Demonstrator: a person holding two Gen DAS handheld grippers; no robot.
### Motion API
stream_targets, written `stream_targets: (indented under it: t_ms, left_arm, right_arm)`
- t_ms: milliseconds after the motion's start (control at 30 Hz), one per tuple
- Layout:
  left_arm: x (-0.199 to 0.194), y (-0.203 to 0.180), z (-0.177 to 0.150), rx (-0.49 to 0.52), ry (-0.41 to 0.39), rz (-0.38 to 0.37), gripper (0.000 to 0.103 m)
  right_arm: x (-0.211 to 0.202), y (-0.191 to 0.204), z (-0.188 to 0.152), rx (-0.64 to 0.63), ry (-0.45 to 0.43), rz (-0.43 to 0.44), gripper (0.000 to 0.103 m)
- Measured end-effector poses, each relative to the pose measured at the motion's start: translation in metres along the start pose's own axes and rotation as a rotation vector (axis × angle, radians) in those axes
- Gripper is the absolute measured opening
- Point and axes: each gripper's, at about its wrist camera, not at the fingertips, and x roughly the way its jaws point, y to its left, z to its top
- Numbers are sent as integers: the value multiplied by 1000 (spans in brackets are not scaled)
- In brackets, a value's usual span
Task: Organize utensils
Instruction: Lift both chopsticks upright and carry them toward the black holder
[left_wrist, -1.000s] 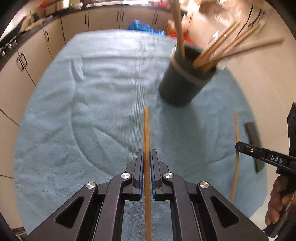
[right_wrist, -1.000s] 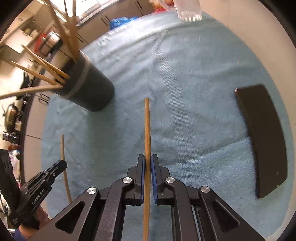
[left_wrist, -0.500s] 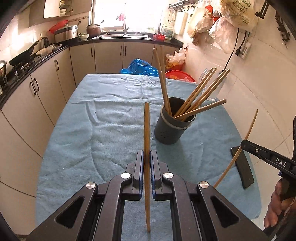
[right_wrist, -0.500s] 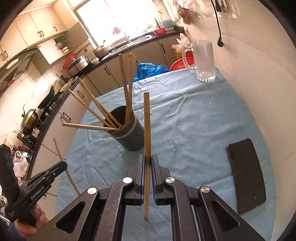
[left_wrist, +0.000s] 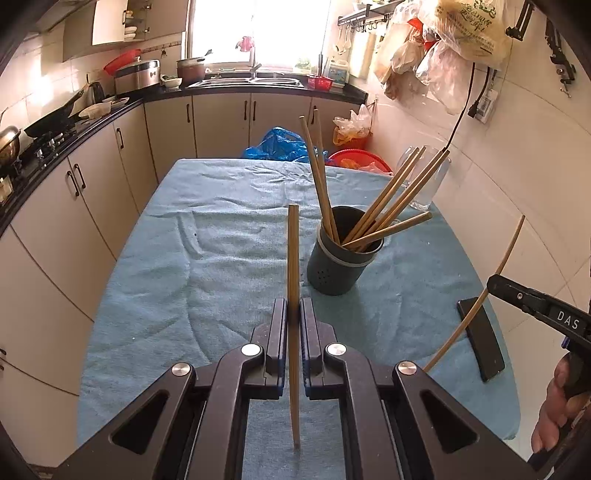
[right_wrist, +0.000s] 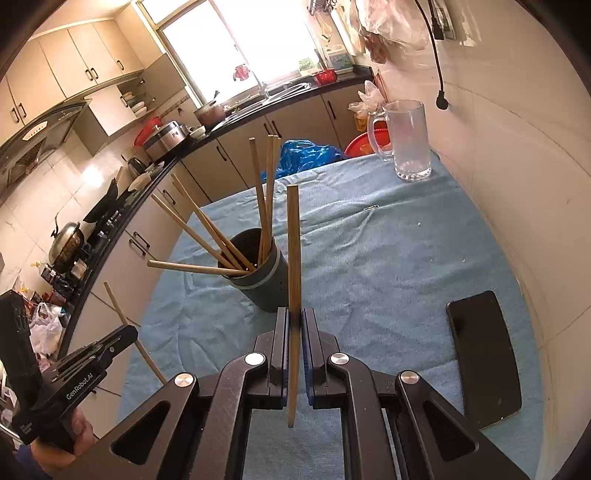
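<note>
Each pair of tongs clamps one chopstick above the desk.

The left tongs (left_wrist: 293, 317) pinch a chopstick (left_wrist: 293, 258) lengthwise, its long axis running forward past the tips. The right tongs (right_wrist: 294, 325) grip their own chopstick (right_wrist: 293, 251) likewise, pointing straight ahead. Beyond both stands the dark holder (left_wrist: 338, 264) on the blue-clothed desk (left_wrist: 221, 229), its chopsticks (left_wrist: 388, 206) fanning outward; a black phone (right_wrist: 484, 358) lies to the right.

Daylit kitchen, sharp but heavily warped.
Your brightest source is the window (left_wrist: 255, 33), blown out to white in both views; glare sits on the wall tiles (right_wrist: 92, 173). Fisheye bending curves the cabinets (left_wrist: 55, 206) and darkens the corners. No motion blur; shadows stay soft on the desk (left_wrist: 229, 236).
</note>
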Motion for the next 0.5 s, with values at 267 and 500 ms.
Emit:
stream_targets:
  t_ms: [267, 500]
  left_arm:
    - [-5, -2, 1, -5, -11, 7, 6]
    - [-12, -3, 3, -3, -24, 12, 6]
  right_arm:
    - [-7, 2, 3, -11, -12, 13, 7]
    - [-14, 4, 5, -15, -25, 24, 7]
